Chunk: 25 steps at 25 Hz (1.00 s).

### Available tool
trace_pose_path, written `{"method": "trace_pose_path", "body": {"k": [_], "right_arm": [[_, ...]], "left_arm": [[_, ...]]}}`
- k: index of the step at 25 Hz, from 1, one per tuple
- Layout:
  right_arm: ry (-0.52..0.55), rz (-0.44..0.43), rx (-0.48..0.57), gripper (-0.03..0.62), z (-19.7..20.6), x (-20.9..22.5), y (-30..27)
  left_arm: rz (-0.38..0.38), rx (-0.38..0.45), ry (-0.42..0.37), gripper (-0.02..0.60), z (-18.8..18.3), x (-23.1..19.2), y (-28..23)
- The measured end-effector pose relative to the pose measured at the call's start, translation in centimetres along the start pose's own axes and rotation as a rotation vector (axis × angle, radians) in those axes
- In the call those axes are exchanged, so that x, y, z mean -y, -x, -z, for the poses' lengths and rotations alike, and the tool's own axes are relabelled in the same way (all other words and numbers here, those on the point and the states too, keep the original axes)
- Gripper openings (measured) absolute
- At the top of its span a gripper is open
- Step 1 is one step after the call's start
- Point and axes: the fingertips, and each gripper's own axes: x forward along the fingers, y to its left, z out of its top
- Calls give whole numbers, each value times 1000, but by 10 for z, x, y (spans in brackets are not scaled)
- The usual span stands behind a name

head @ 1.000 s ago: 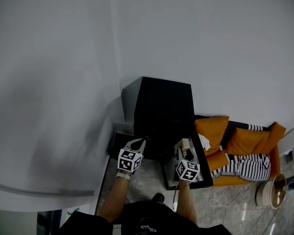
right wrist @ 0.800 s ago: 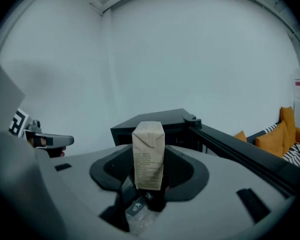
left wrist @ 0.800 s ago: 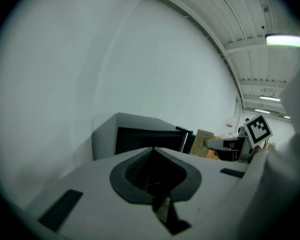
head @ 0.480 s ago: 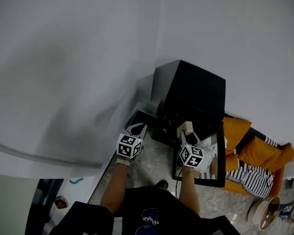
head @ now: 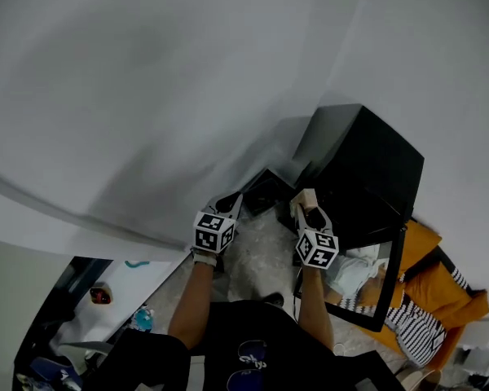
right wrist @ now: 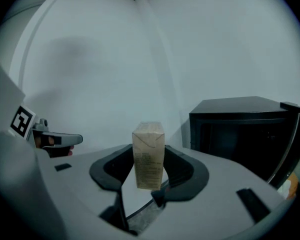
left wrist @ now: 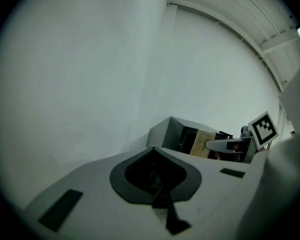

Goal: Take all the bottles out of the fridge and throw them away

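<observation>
Carton (right wrist: 148, 154) – small, beige – stands upright, pinched between the jaws of the right gripper (head: 307, 210) at the middle of the head view, just left of the black fridge (head: 367, 169) on the right side. Left gripper (head: 230, 203) beside it has its jaws closed together on nothing – white wall (left wrist: 90, 74) ahead.

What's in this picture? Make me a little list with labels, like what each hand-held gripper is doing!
left hand-held gripper: shut, nothing in it
right hand-held gripper: closed on a beige carton, held upright
fridge: black, standing open, against the white wall
cushions: orange, beside the fridge
person: holds both grippers out in front, side by side
</observation>
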Motion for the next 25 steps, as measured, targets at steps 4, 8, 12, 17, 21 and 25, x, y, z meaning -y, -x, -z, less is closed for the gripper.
{"method": "trace_pose_path", "body": {"k": [4, 8, 12, 17, 21, 25], "right_arm": [[18, -35, -30, 195, 7, -23, -22], [22, -55, -58, 195, 18, -30, -40], [21, -76, -79, 195, 34, -32, -63], [7, -114, -96, 195, 61, -32, -105], [17, -113, -117, 195, 87, -23, -140], [17, -118, -129, 195, 127, -9, -181]], "left_arm": [[-37, -5, 30, 6, 7, -30, 10], [-50, -8, 48, 6, 15, -45, 7], [-21, -11, 72, 6, 25, -54, -7], [34, -44, 61, 6, 48, -69, -40], [100, -70, 39, 6, 70, -78, -75], [145, -92, 12, 6, 107, -87, -116]]}}
